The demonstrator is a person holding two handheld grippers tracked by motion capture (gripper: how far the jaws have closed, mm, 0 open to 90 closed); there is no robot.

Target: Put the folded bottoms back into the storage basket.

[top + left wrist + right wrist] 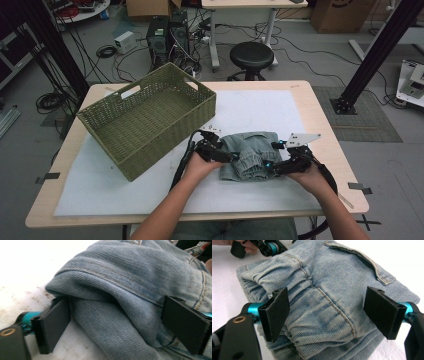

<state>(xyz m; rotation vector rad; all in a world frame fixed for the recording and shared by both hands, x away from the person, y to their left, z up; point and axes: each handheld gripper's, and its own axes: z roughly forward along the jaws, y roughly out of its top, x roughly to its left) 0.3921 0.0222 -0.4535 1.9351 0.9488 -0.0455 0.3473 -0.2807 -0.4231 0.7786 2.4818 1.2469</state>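
Observation:
A folded bundle of light blue denim jeans (248,152) lies on the white mat (260,110) near the table's front middle. My left gripper (230,156) is at the bundle's left edge, open, its jaws wide apart around a thick fold of denim (112,302). At the bundle's right front edge, my right gripper (268,167) is also open and straddles the gathered cuff end of the jeans (324,310). One black pad (275,312) rests against the cloth. The left gripper (262,247) shows at the far side of the bundle in the right gripper view.
A large green wicker basket (150,117) sits tilted on the table's left half, just left of the left gripper. The wooden table edge (200,217) runs close to the person. Beyond the table stand a black stool (251,56), a computer tower (159,37) and cables.

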